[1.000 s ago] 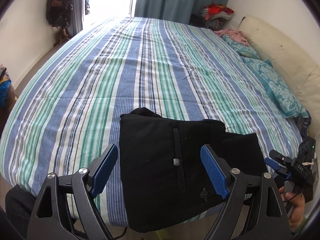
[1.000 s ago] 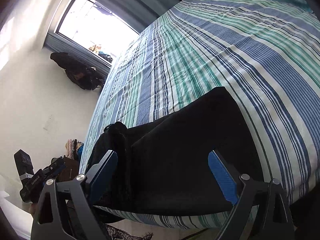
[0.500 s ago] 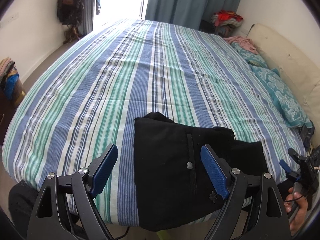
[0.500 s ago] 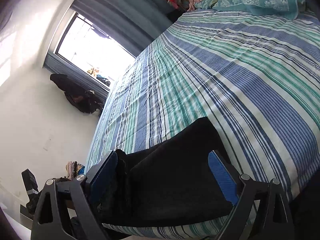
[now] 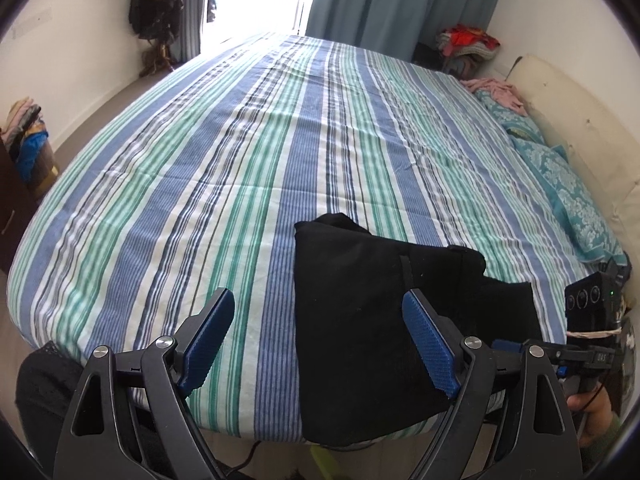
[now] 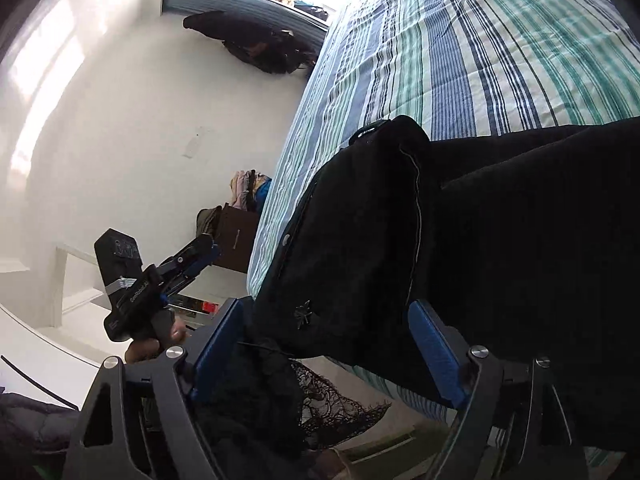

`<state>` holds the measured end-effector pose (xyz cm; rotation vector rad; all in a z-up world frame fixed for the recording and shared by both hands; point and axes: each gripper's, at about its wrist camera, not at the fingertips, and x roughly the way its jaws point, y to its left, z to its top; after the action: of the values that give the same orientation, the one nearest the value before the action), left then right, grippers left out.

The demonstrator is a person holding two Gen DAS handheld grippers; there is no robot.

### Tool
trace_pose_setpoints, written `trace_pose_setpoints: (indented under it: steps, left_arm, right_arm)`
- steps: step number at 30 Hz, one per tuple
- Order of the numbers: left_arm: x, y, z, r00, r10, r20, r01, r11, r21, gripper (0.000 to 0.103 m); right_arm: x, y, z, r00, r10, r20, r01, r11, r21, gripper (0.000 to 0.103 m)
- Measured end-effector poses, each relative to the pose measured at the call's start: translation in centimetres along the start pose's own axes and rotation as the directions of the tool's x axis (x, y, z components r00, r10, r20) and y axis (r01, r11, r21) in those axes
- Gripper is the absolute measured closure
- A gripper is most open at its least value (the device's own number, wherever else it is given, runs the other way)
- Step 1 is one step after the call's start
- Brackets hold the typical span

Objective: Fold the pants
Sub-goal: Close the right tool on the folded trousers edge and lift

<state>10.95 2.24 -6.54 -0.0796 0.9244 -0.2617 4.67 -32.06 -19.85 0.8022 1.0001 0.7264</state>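
Note:
Folded black pants (image 5: 360,320) lie at the near edge of the striped bed (image 5: 240,160), one end hanging over it. My left gripper (image 5: 318,298) is open above the bed edge; its right finger overlaps the pants, its left finger hangs over bare sheet. In the right wrist view the pants (image 6: 460,232) fill the right side. My right gripper (image 6: 326,306) is open with its jaws closing, and the overhanging pants edge is between them; the pads do not press it. The left gripper (image 6: 172,272) shows there in a hand, and the right gripper (image 5: 592,340) sits at the left view's far right.
Teal pillows (image 5: 568,188) and a cream headboard (image 5: 580,112) line the bed's right side. A blue curtain (image 5: 400,0) and a clothes pile (image 5: 468,44) stand at the back. A dark cabinet (image 6: 236,240) with clothes sits by the left wall.
The right wrist view has swung left toward the wall and the pants' hanging end, with its jaws slightly narrower. The left gripper has shifted left, so the pants now sit under its right finger.

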Motion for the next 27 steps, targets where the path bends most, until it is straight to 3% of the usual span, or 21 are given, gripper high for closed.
trace_pose_setpoints:
  steps: [2, 5, 8, 10, 13, 15, 16, 18, 21, 27]
  left_arm:
    - [-0.1, 0.5, 0.0, 1.0, 0.005, 0.001, -0.005, 1.0, -0.011, 0.016]
    - [0.0, 1.2, -0.1, 1.0, 0.013, -0.004, -0.013, 0.999, -0.029, 0.016]
    - [0.7, 1.6, -0.4, 1.0, 0.016, -0.025, -0.017, 0.999, -0.044, 0.016]
    - [1.1, 1.6, -0.6, 0.999, 0.012, -0.038, -0.014, 0.999, -0.052, 0.016]
    - [1.4, 1.3, -0.8, 0.999, 0.01, -0.047, -0.013, 0.999, -0.044, 0.016]
    - [1.3, 1.1, -0.8, 0.999, 0.017, -0.045, -0.018, 0.999, -0.028, 0.016]
    - [1.1, 1.0, -0.8, 0.999, 0.023, -0.041, -0.024, 1.0, -0.02, 0.016]
    - [0.8, 1.2, -0.7, 0.999, 0.038, -0.029, -0.039, 0.999, -0.012, 0.016]
    - [0.8, 2.1, -0.5, 0.999, 0.049, -0.023, -0.049, 0.998, -0.032, 0.016]
    - [1.4, 2.2, -0.7, 0.999, 0.027, -0.04, -0.029, 0.998, -0.062, 0.016]
  right_arm:
    - [1.2, -0.5, 0.8, 0.997, 0.037, -0.072, -0.038, 0.999, 0.0, 0.028]
    - [2.7, -0.1, 1.0, 0.984, -0.014, -0.177, 0.005, 0.999, -0.051, 0.029]
    - [4.2, -0.1, 0.5, 0.966, 0.014, -0.259, -0.027, 0.998, -0.048, 0.028]
    - [5.5, 0.0, 0.4, 0.957, -0.034, -0.29, 0.013, 0.997, -0.074, 0.028]
    - [7.0, 0.3, 0.4, 0.959, -0.054, -0.278, 0.031, 0.996, -0.088, 0.026]
    - [7.8, 1.0, 0.3, 0.959, -0.086, -0.27, 0.053, 0.99, -0.128, 0.033]
    - [8.0, 1.4, 0.2, 0.956, -0.115, -0.269, 0.077, 0.986, -0.149, 0.052]
    - [7.3, 2.4, 0.3, 0.961, -0.142, -0.237, 0.105, 0.981, -0.163, 0.074]
    - [4.2, 4.9, 1.0, 0.981, -0.109, -0.163, 0.078, 0.98, -0.182, 0.079]
    - [-3.5, 9.1, 2.8, 0.994, -0.088, -0.063, 0.069, 0.963, -0.26, 0.08]
